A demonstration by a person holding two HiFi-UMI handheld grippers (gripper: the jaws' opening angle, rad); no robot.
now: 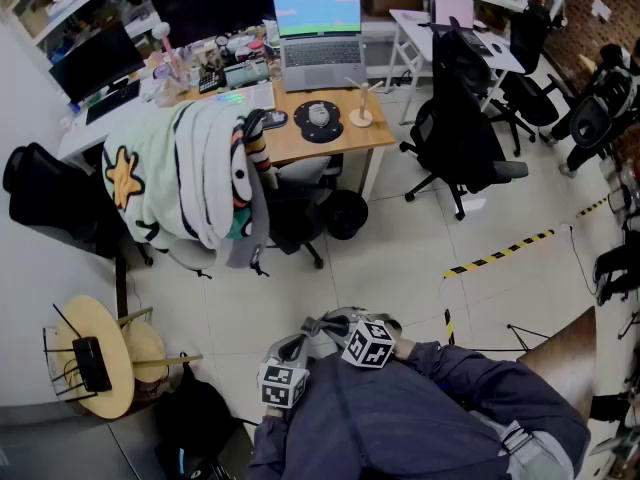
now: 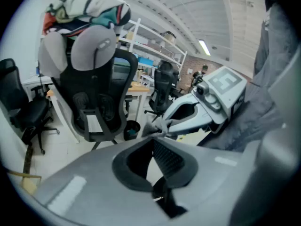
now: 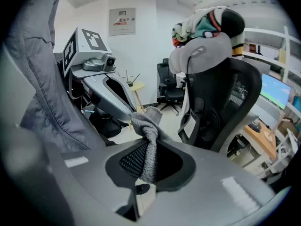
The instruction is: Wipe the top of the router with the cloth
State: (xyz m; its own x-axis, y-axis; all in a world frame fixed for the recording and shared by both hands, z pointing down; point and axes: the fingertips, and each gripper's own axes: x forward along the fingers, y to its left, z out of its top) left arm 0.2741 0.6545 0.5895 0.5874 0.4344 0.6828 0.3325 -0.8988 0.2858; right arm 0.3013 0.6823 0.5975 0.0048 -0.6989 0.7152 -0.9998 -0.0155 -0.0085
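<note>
The router (image 1: pixel 90 363) is a small black box with thin antennas. It sits on a round wooden stool (image 1: pixel 118 400) at the lower left of the head view, far from both grippers. In the right gripper view the router (image 3: pixel 136 84) shows small in the distance. My right gripper (image 3: pixel 148 149) is shut on a grey cloth (image 3: pixel 149 126), which bunches up above its jaws. My left gripper (image 2: pixel 153 147) is shut with nothing in it. Both are held close to my chest, the left gripper (image 1: pixel 295 353) beside the right gripper (image 1: pixel 335 324). In the left gripper view the cloth (image 2: pixel 159 124) hangs at the other gripper's tip.
An office chair draped with a patterned blanket (image 1: pixel 190 173) stands ahead of me, before a wooden desk (image 1: pixel 345 138) with a laptop (image 1: pixel 320 33). More black chairs (image 1: pixel 455 128) stand to the right. Yellow-black tape (image 1: pixel 500 255) marks the floor. A black bag (image 1: pixel 195 418) lies by the stool.
</note>
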